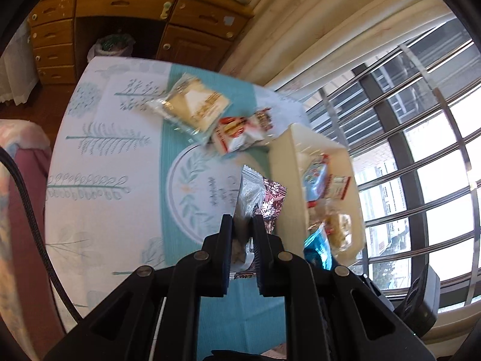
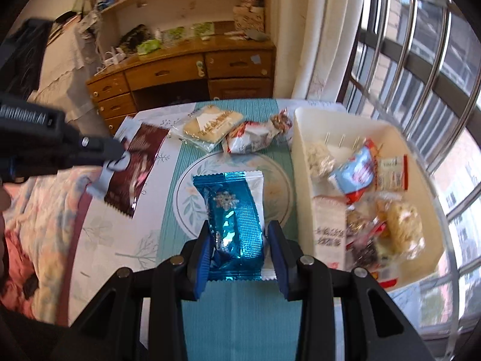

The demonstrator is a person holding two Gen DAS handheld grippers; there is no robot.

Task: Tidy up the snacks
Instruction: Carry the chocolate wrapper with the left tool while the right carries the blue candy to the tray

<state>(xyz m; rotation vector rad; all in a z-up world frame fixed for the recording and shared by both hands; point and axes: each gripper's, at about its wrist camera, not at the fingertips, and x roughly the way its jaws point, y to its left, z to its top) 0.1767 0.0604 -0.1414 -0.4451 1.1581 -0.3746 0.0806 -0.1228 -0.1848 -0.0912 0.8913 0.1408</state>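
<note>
**Snack stock: two packets in hand**

- Left claw (image 1: 243,221): clenched on a maroon-and-silver packet (image 1: 260,198), held above the bench (image 1: 105,156).
- Right claw (image 2: 239,240): clamped across a blue foil packet (image 2: 233,225), held above the bench.
- Cream bin (image 2: 303,162): at the bench's window side, holding mixed wrapped snacks.
- Loose on bench: a pale biscuit packet (image 2: 210,126) and, overlapping it, a red-and-white packet (image 2: 255,138).

Both wrist cameras look steeply down along their own fingers from close above the table (image 2: 99,240). The left view is rolled, facing the desk (image 1: 120,9) and window; the right sits more level. They share the cream bin (image 2: 303,162) (and both loose packets beyond).
</note>
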